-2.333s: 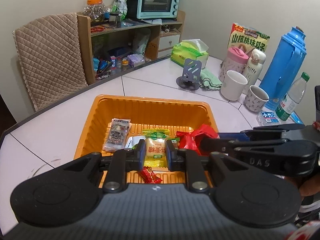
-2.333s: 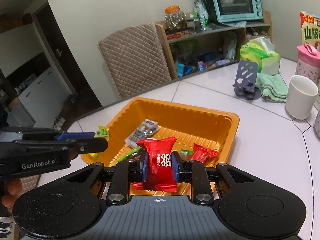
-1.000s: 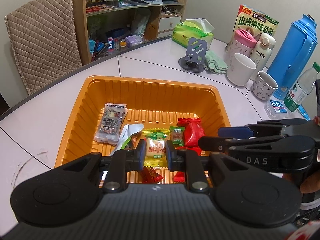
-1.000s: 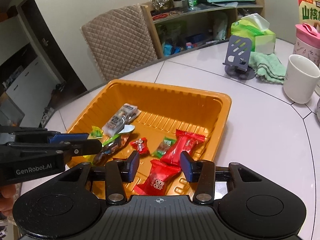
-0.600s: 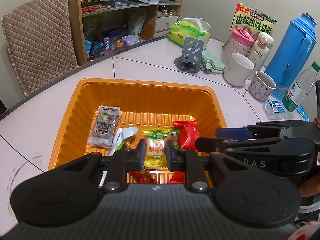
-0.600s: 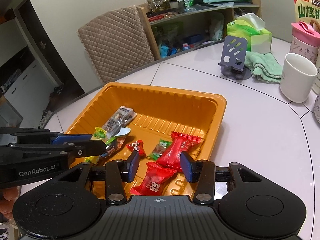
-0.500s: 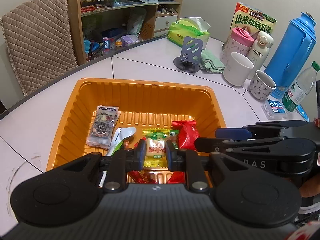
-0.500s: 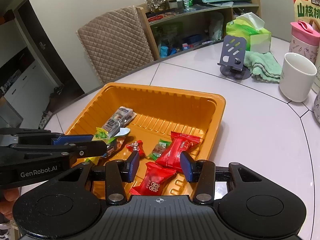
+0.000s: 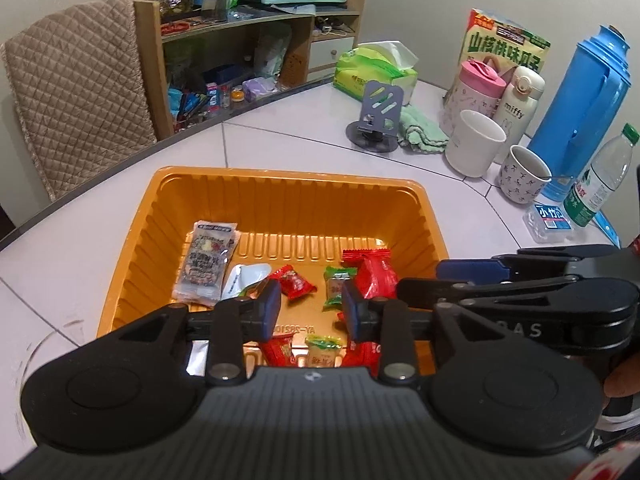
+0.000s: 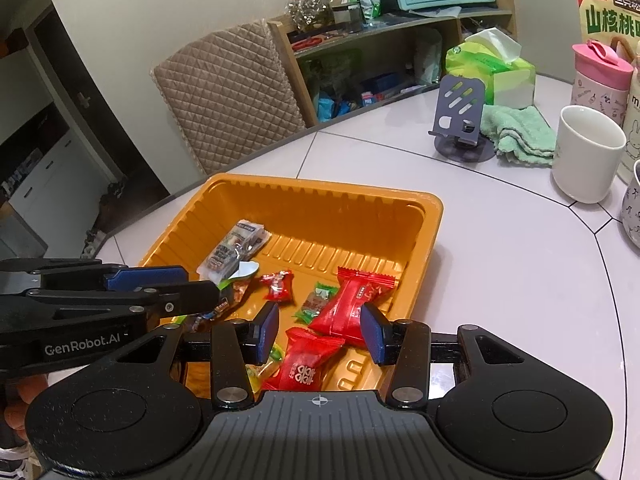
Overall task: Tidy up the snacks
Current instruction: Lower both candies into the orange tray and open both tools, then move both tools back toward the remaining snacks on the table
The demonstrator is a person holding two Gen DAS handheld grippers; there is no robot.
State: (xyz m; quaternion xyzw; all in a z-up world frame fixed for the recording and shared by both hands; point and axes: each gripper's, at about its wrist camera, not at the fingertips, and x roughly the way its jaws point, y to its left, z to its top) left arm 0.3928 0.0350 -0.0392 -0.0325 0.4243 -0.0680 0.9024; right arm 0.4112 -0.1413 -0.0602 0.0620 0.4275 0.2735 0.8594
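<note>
An orange tray (image 9: pixel 280 174) sits on the white table and holds several wrapped snacks. My left gripper (image 9: pixel 310 310) hovers over its near side with its jaws opening and nothing between the pads. A yellow-green snack (image 9: pixel 323 354) lies on the tray floor just below it. My right gripper (image 10: pixel 320 330) stands open above two red packets (image 10: pixel 352 306) at the tray's (image 10: pixel 320 186) near right corner. A dark clear packet (image 9: pixel 206 262), a small red candy (image 9: pixel 294 282) and a green candy (image 9: pixel 338 286) lie further in.
Right of the tray stand a white mug (image 9: pixel 474 148), a patterned cup (image 9: pixel 524 180), a blue thermos (image 9: pixel 584 92) and a water bottle (image 9: pixel 600 184). A grey phone stand (image 9: pixel 378 120) and green cloth sit behind. A quilted chair (image 9: pixel 76 88) stands beyond the table's edge.
My left gripper's jaws have parted and the yellow-green snack they held has dropped onto the tray floor. The right gripper stays open in the same place.
</note>
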